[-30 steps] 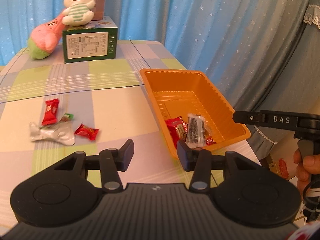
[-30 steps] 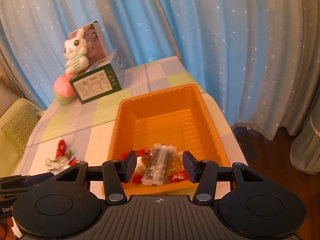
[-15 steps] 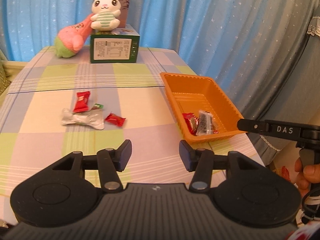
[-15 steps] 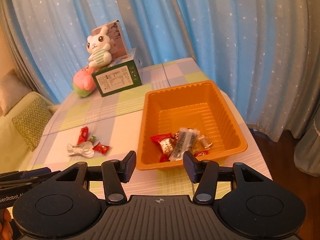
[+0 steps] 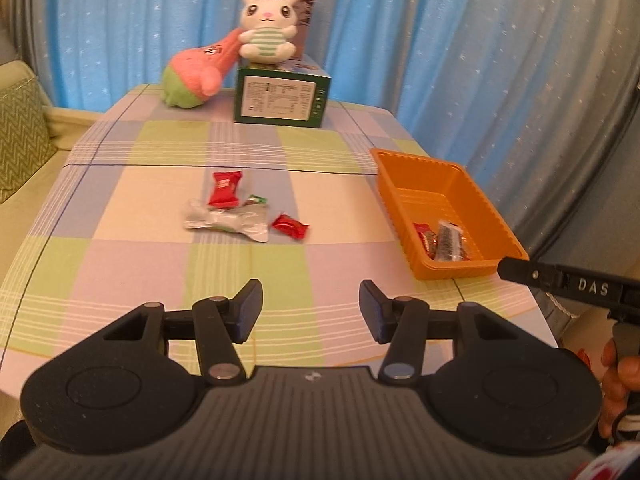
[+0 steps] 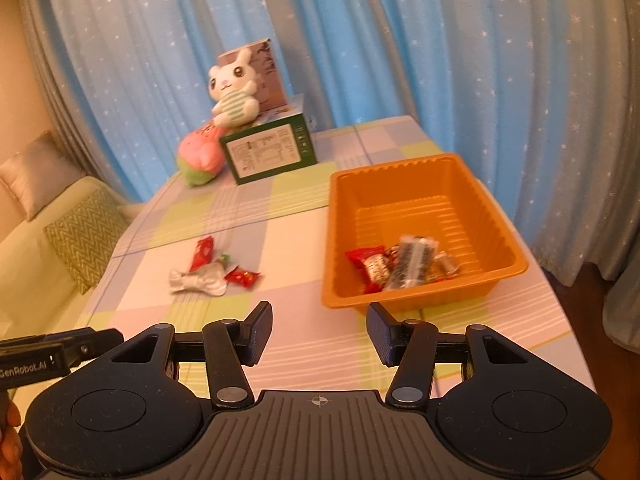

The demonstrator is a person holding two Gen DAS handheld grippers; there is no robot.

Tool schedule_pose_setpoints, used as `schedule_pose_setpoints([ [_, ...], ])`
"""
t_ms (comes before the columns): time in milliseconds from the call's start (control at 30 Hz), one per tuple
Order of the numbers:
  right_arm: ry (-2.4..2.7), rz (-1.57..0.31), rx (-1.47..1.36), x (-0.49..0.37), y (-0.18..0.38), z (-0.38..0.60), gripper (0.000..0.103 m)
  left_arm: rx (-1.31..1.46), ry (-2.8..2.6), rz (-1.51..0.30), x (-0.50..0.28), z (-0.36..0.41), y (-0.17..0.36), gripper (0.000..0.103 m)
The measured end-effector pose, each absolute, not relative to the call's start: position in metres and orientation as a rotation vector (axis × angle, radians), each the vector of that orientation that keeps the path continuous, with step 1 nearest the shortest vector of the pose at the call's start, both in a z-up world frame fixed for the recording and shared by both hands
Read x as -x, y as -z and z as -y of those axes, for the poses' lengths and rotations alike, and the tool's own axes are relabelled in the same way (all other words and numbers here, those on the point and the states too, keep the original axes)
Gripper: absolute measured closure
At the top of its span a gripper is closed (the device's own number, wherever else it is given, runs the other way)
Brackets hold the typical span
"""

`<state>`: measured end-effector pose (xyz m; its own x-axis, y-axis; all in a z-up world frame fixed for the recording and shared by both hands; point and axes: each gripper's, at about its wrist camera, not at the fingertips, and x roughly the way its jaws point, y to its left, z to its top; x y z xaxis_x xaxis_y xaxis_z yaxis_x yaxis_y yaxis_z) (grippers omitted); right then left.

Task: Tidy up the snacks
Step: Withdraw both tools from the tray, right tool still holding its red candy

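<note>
An orange tray [image 5: 404, 174] [image 6: 400, 170] stands on the table's right side with several wrapped snacks in its near end, among them a clear pack with dark contents [image 5: 448, 240] [image 6: 412, 262]. On the table's middle lie a red packet [image 5: 225, 189] [image 6: 202, 252], a silver wrapper [image 5: 228, 222] [image 6: 198, 282], a small red candy [image 5: 290, 226] [image 6: 241, 277] and a tiny green-ended candy [image 5: 255, 200]. My left gripper [image 5: 311, 312] is open and empty above the near table edge. My right gripper [image 6: 319, 332] is open and empty, just short of the tray.
A green box [image 5: 282, 98] [image 6: 268, 152] stands at the table's far end with a white rabbit plush [image 5: 266, 30] on it and a pink and green plush [image 5: 196, 74] beside it. Blue curtains hang behind. A sofa with a cushion [image 6: 84, 236] is at left.
Both grippers have pulled back and up from the tray, so more of the table shows. The clear pack now lies still in the tray. Both stay open.
</note>
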<state>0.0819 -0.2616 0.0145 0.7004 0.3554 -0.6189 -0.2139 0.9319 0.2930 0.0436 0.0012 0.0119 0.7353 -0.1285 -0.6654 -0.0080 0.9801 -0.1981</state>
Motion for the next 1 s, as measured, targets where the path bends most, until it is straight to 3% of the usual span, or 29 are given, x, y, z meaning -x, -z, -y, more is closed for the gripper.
schedule_pose_setpoints([
  [1000,-0.430,-0.767,-0.102,-0.101,0.013,0.203,0.051,0.118,0.071,-0.794,-0.067,-0.050,0.013,0.051],
])
